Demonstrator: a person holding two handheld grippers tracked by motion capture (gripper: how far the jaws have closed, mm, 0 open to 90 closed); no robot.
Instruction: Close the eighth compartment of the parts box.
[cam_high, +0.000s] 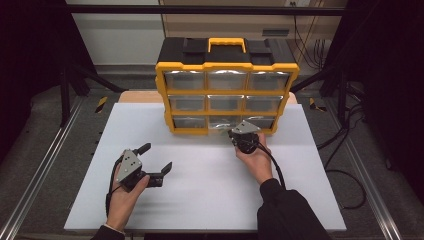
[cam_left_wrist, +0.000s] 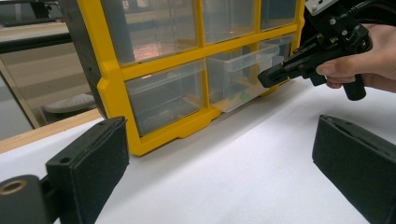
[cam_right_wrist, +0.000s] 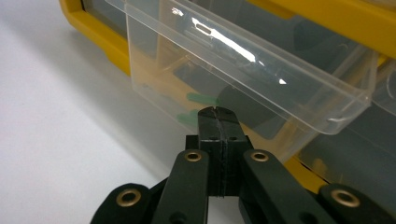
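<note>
Nine clear drawers are sitting in three rows in the yellow-framed organiser (cam_high: 226, 65), which is standing upright at the far side of the white table (cam_high: 210, 200) with its black top and yellow carry handle (cam_high: 226, 44) facing up. The middle drawer of the bottom row (cam_left_wrist: 245, 70) is sticking part-way out of the frame; its neighbours are lying flush. Something green and a darker shape are showing through its clear front in the right gripper view, though the plastic glare is making it hard to say what they are.

The right gripper (cam_right_wrist: 218, 114) is pointing at that drawer's front wall with its jaws pressed together, pad against pad, and nothing is showing between them. Its tip is sitting right at the lower front of the drawer; whether it is actually touching the plastic I cannot tell. In the left gripper view it (cam_left_wrist: 271, 77) is reaching level toward the drawer from the right.

The left gripper (cam_high: 155, 161) is hanging over bare table well short of the organiser, its jaws spread wide and gripping nothing.
</note>
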